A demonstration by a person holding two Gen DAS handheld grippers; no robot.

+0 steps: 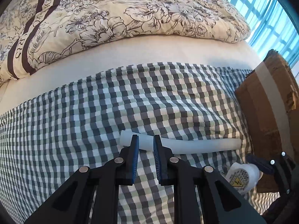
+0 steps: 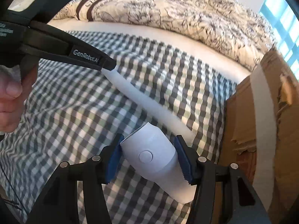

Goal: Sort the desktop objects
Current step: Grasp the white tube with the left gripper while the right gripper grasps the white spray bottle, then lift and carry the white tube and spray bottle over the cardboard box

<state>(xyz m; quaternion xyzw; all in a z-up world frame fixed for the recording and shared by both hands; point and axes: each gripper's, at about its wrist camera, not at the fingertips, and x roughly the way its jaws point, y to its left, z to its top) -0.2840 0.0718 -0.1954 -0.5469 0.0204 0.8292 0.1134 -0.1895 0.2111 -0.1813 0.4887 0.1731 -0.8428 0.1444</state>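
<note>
Pointing steeply down, left tongs (image 1: 146,142) clamp white tube (image 1: 196,145); right tongs (image 2: 148,155) grip white device (image 2: 155,160).

Each handheld tool is a matte black plastic two-finger gripper. On the left gripper (image 1: 146,145), two angular black linkage arms end in narrow fingers faced with ribbed blue rubber pads (image 1: 136,160). Round silver pivot pins (image 1: 83,169) sit at the joints, behind the pads, and triangular recesses mark the arms nearer the camera. The right gripper (image 2: 149,160) has the same build. Seen from it, the left tool's side carries white "GenRobot.AI" lettering (image 2: 85,55). A bare thumb (image 2: 11,89) shows behind that.
</note>
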